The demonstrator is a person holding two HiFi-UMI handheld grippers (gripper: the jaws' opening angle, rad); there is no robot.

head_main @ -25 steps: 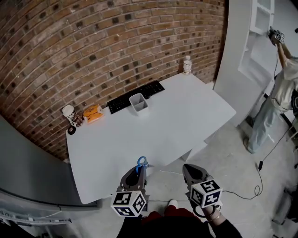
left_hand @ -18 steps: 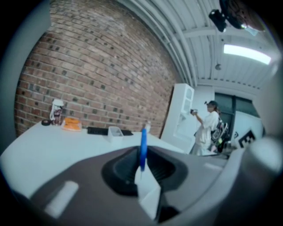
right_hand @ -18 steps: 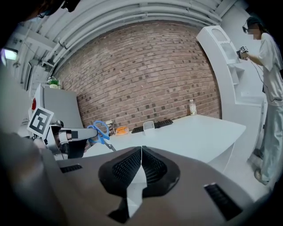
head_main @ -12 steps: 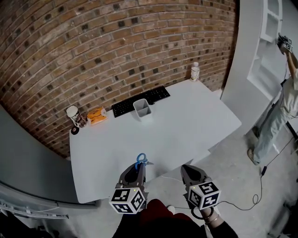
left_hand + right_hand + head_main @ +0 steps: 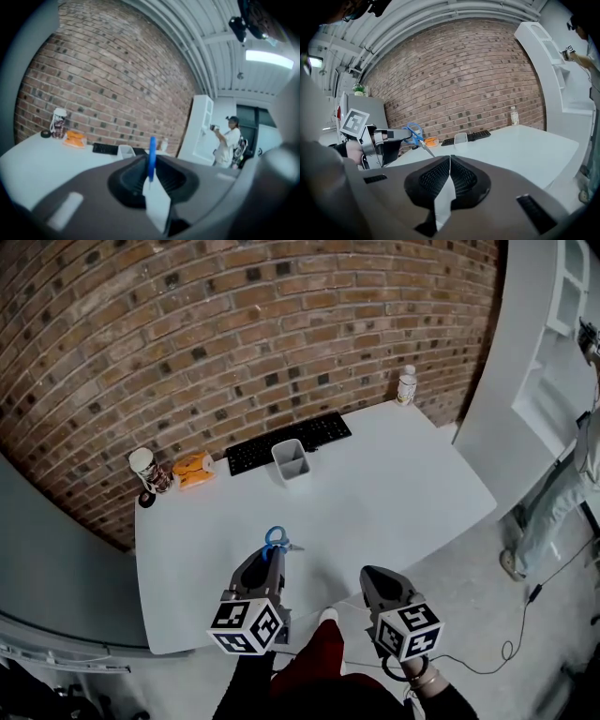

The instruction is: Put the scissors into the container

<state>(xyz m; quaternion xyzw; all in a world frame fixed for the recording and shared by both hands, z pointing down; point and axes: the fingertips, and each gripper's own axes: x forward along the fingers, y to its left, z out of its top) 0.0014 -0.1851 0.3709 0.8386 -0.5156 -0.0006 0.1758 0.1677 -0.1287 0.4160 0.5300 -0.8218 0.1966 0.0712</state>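
The scissors [image 5: 275, 540] have blue handles and are clamped between the jaws of my left gripper [image 5: 271, 557], held over the near part of the white table [image 5: 394, 493]. In the left gripper view a blue handle [image 5: 151, 154] stands up edge-on between the pads. From the right gripper view the scissors [image 5: 414, 133] stick out of the left gripper [image 5: 401, 135] with the blades pointing down. The container [image 5: 290, 462], an open grey-white tub, stands farther back by the keyboard and also shows as a small container [image 5: 125, 151] ahead. My right gripper [image 5: 368, 575] is shut and holds nothing, off the table's near edge.
A black keyboard [image 5: 286, 441] lies behind the container along the brick wall. A paper cup [image 5: 142, 470] and an orange packet [image 5: 192, 468] sit at the back left, a bottle [image 5: 406, 385] at the back right corner. A person [image 5: 562, 484] stands by white shelves on the right.
My left gripper has carried the scissors forward from the table's near edge to over the tabletop. The right gripper has stayed shut beside it.
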